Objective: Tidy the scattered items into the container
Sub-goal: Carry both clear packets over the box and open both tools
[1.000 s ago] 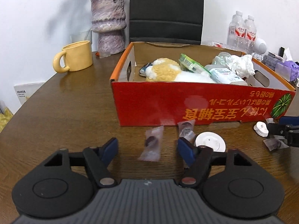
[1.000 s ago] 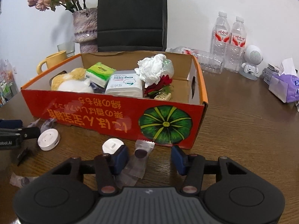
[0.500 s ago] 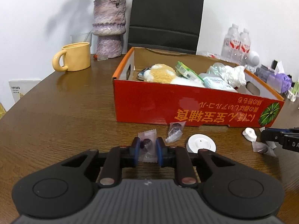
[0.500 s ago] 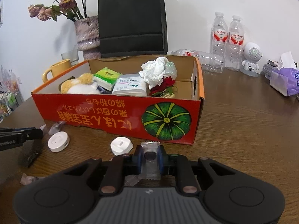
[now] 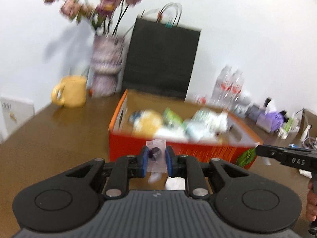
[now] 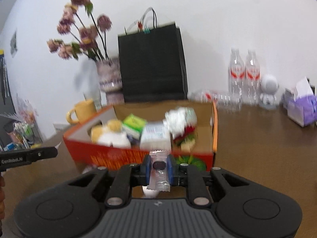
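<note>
Both grippers clamped, one wrapped candy each.

Left gripper (image 5: 156,161): blue pads pressed on a clear sachet (image 5: 156,156) with a dark round piece inside. Jaws have just closed on it. Sachet hangs between the pads, off the table (image 5: 49,134), in front of the red box (image 5: 122,148) near wall.

Right gripper (image 6: 159,168): same story, pads tight on a second clear packet (image 6: 159,171), dark disc at the centre, crimped ends sticking out above and below the pads. Jaws have just closed here too. Packet sits in front of the box's near wall, near the green pumpkin print (image 6: 190,161).

Box is open-topped and already holds a plush toy (image 6: 111,133), a green pack (image 6: 134,123), a white pack (image 6: 155,136) and crumpled tissue (image 6: 181,117).

Both views are motion-blurred. A white blob under each gripper is probably one of the round white pieces on the table, can't confirm.

Behind the box: yellow mug (image 5: 72,94), vase of flowers (image 5: 106,67), black paper bag (image 5: 162,59), water bottles (image 6: 244,75). Purple tissue box (image 6: 302,110) far right.
</note>
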